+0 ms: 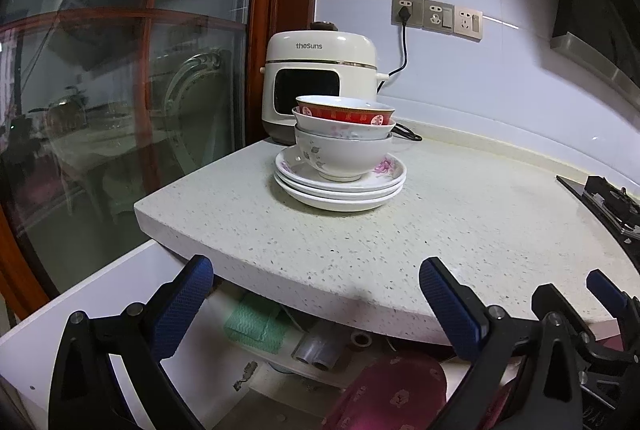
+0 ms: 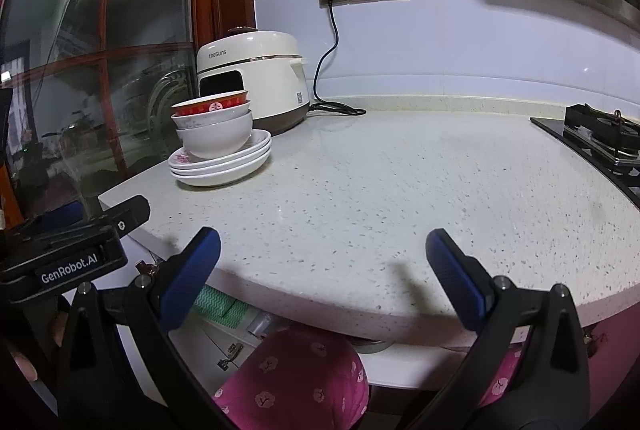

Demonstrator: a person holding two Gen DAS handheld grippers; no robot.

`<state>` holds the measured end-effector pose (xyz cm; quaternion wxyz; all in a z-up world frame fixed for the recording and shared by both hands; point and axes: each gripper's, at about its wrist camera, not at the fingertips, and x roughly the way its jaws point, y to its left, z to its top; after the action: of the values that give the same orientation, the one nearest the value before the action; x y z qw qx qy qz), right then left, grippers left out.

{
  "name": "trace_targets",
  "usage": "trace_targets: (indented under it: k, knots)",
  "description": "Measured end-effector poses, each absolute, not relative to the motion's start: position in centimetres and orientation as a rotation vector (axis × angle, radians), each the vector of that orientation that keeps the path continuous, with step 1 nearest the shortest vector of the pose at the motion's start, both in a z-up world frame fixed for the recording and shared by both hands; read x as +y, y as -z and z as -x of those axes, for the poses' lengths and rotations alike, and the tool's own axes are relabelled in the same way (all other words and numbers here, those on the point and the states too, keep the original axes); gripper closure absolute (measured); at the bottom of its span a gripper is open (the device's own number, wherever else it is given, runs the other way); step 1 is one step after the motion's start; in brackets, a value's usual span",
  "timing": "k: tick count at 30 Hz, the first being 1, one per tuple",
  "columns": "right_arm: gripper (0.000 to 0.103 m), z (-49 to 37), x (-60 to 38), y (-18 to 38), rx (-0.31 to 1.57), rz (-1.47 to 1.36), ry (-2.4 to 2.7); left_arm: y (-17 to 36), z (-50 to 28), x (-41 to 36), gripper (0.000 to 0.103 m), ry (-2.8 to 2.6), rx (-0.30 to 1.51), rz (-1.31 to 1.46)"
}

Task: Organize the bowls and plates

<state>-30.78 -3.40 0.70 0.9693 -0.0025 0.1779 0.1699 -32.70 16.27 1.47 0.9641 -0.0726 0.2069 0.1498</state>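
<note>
Speckled worktop (image 2: 360, 190) holds three bowls (image 1: 343, 134) nested on three plates (image 1: 340, 190) beside the cooker (image 1: 320, 78). Ceramic: heavy, slick, chippable (grab rims). Left gripper (image 1: 316, 294) and right gripper (image 2: 322, 262) jaws wide, holding nothing.

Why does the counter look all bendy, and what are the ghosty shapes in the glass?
Both wrist views use fisheye lenses, so the countertop edge curves and the corners go black. In the left wrist view, the glass door mirrors the room as faint reflections. In the right wrist view, light glints off the wall tiles.
</note>
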Motion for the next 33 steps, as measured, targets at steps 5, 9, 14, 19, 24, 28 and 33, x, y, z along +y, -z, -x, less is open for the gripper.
trace_targets:
  k: [5, 9, 14, 19, 24, 28, 33]
  knots:
    - [0.0, 30.74, -3.52, -0.7, 0.362, 0.003, -0.345, -1.51, 32.76, 15.92, 0.0, -0.296, 0.42, 0.147]
    - [0.0, 30.7, -3.49, -0.65, 0.366, 0.006, -0.349, -1.48, 32.73, 16.01, 0.0, -0.292, 0.422, 0.152]
    - [0.0, 30.78, -3.25, -0.58, 0.369, 0.007, -0.348, -1.5, 32.76, 16.42, 0.0, -0.286, 0.422, 0.157]
    - [0.0, 30.84, -3.09, -0.51, 0.371, 0.01, -0.348, -1.48, 32.73, 16.6, 0.0, -0.282, 0.422, 0.156]
    - [0.0, 30.78, -2.94, -0.33, 0.377, 0.015, -0.353, -1.45, 32.74, 16.51, 0.0, -0.284, 0.422, 0.152]
    - [0.0, 30.81, -2.81, -0.3, 0.38, 0.017, -0.354, -1.36, 32.71, 16.47, 0.0, -0.28, 0.426, 0.152]
    - [0.0, 30.81, -2.63, -0.18, 0.384, 0.022, -0.355, -1.2, 32.87, 16.22, 0.0, -0.306, 0.42, 0.148]
